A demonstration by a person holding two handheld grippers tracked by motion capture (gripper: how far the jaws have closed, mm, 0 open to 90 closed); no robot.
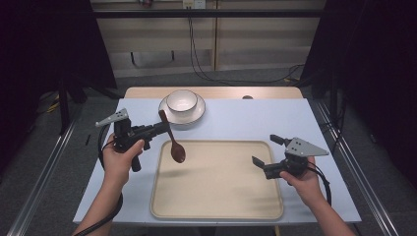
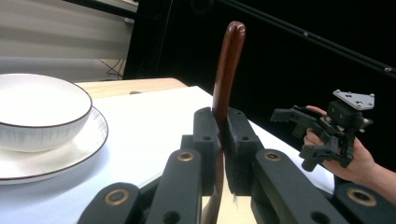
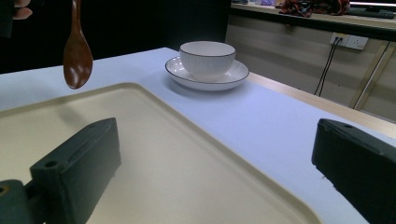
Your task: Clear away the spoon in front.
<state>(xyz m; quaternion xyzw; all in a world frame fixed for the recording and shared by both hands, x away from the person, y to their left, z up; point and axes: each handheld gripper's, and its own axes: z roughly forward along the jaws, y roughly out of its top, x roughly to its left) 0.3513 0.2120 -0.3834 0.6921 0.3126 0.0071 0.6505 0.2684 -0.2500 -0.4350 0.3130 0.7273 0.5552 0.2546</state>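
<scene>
- The left claw (image 1: pixel 158 129) is squeezed tight on the long handle of the dark brown wooden spoon (image 1: pixel 172 138).
- The spoon hangs in the air. Its handle sticks up past the claw and its round scoop hangs below the claw, just over the far left edge of the big cream plastic tray (image 1: pixel 216 206).
- The right claw (image 1: pixel 265 152) is spread wide and holds nothing. It floats over the right side of the tray, well apart from the spoon.
- I think the step now is carrying the spoon, and it looks like it is going down onto the tray.
- The next move would need the left claw to go down slowly until the scoop touches the tray, then let go.
- The spoon should land flat, so it does not roll or bounce.
- The spoon is smooth and shiny, thin at the handle and egg-shaped at the scoop.
- The tray is wide and flat with round corners and a low raised rim.
- Beyond the left claw sits a round white china bowl (image 1: pixel 182 100) with a thin dark rim. It stands on a round white saucer (image 1: pixel 195 115).
- Everything rests on the pale blue table (image 1: pixel 295 120), which looks smooth and dull.
</scene>
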